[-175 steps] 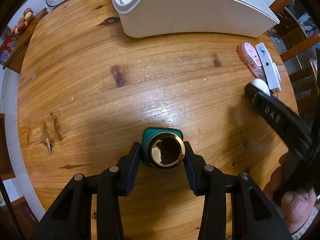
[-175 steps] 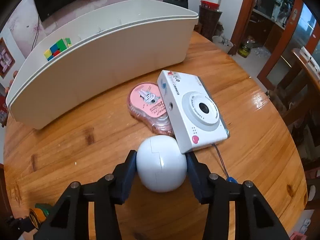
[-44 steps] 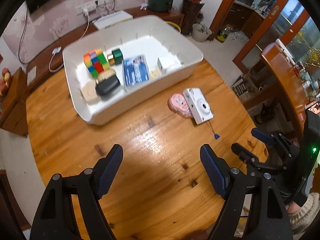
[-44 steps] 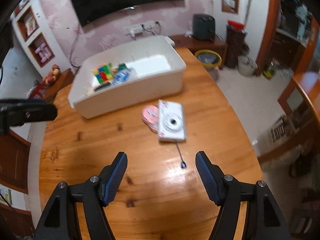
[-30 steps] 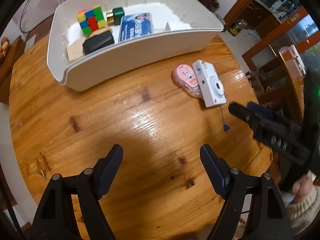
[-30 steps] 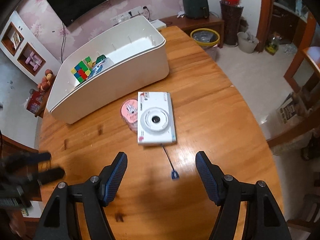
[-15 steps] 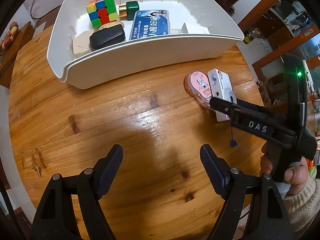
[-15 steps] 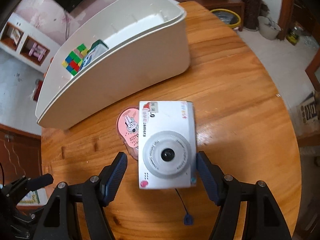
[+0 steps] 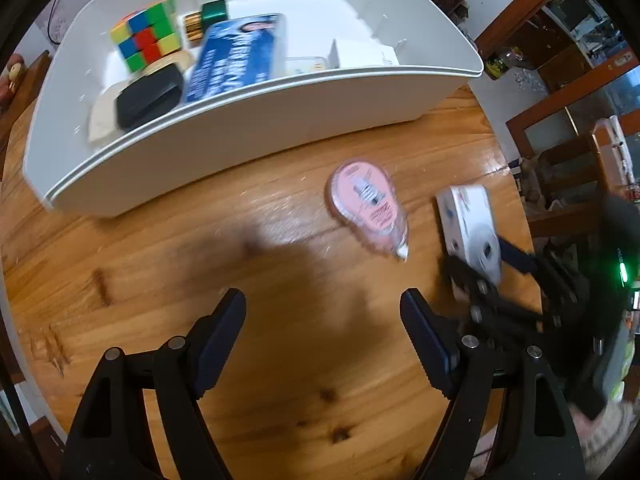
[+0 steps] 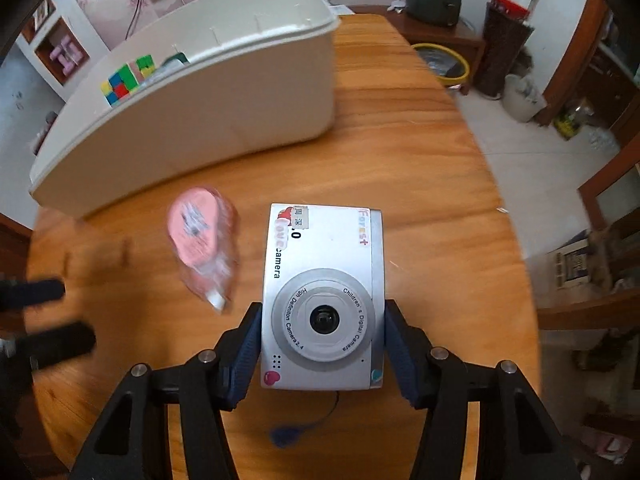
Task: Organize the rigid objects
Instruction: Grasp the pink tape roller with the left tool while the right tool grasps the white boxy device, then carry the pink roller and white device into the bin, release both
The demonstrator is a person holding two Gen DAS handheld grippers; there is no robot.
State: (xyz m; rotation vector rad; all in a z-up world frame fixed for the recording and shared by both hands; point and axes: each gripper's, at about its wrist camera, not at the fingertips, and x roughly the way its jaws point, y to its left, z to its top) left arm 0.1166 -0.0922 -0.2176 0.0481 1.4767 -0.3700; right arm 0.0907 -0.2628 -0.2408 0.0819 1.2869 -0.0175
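A white toy camera (image 10: 323, 296) lies flat on the round wooden table, lens up. My right gripper (image 10: 323, 344) has its blue pads against both sides of the camera's near end. The camera also shows in the left wrist view (image 9: 469, 227), with the right gripper (image 9: 486, 270) around it. A pink correction-tape dispenser (image 10: 202, 240) lies just left of the camera, apart from it; it also shows in the left wrist view (image 9: 366, 204). My left gripper (image 9: 323, 336) is open and empty above bare table. The white bin (image 9: 248, 120) stands behind.
The bin holds a colour cube (image 9: 145, 34), a blue box (image 9: 236, 58), a black case (image 9: 148, 96), a green-and-gold bottle (image 9: 206, 18) and white items. The table edge (image 10: 508, 240) curves close on the right. Chairs and room furniture lie beyond.
My right gripper has come down and closed its pads onto the camera. The camera now sits apart from the pink dispenser. My left gripper has moved closer to the bin and dispenser, still open.
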